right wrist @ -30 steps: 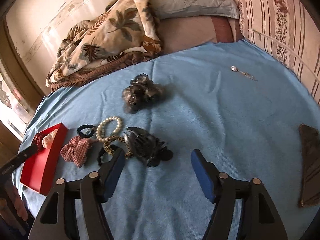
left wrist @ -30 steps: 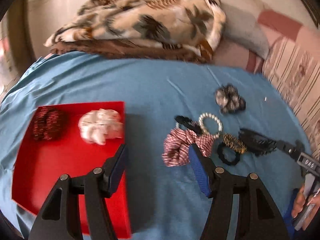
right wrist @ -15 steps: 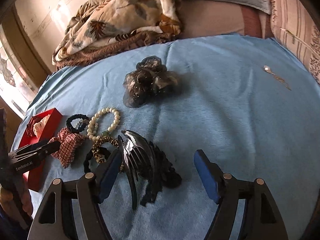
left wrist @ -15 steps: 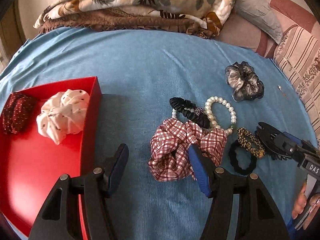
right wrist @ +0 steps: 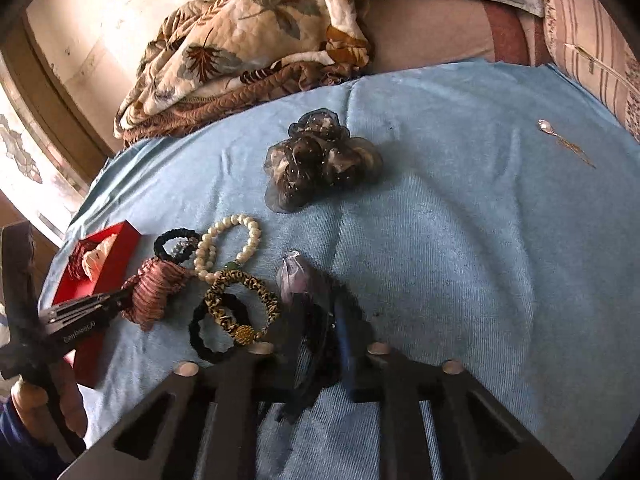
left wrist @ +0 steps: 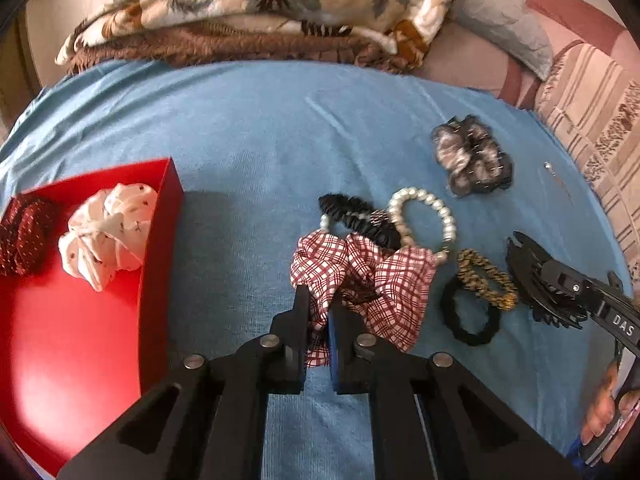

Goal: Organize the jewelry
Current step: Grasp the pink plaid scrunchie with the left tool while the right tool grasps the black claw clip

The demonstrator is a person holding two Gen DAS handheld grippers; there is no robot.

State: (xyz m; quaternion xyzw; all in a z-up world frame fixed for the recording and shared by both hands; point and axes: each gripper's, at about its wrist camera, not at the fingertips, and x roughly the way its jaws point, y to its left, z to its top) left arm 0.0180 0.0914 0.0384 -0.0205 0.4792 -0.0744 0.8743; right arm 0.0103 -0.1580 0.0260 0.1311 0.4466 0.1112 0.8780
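My left gripper (left wrist: 320,304) is shut on the near edge of the red plaid scrunchie (left wrist: 372,276), which lies on the blue bedsheet; it also shows in the right wrist view (right wrist: 156,288). My right gripper (right wrist: 320,320) is shut on the black hair claw clip (right wrist: 316,344), also seen in the left wrist view (left wrist: 536,280). A red tray (left wrist: 80,340) at the left holds a white scrunchie (left wrist: 108,236) and a dark red scrunchie (left wrist: 24,236). A pearl bracelet (left wrist: 424,216), a black scrunchie (left wrist: 360,216), a leopard hair tie (left wrist: 484,276) and a black hair tie (left wrist: 472,320) lie between the grippers.
A sheer grey scrunchie (right wrist: 316,160) lies farther back. A small earring (right wrist: 564,140) lies at the far right of the sheet. A folded floral blanket (left wrist: 260,12) and pillows (left wrist: 504,28) line the back of the bed.
Both grippers moved forward and closed: the left onto the plaid scrunchie, the right onto the black claw clip. Both were open before.
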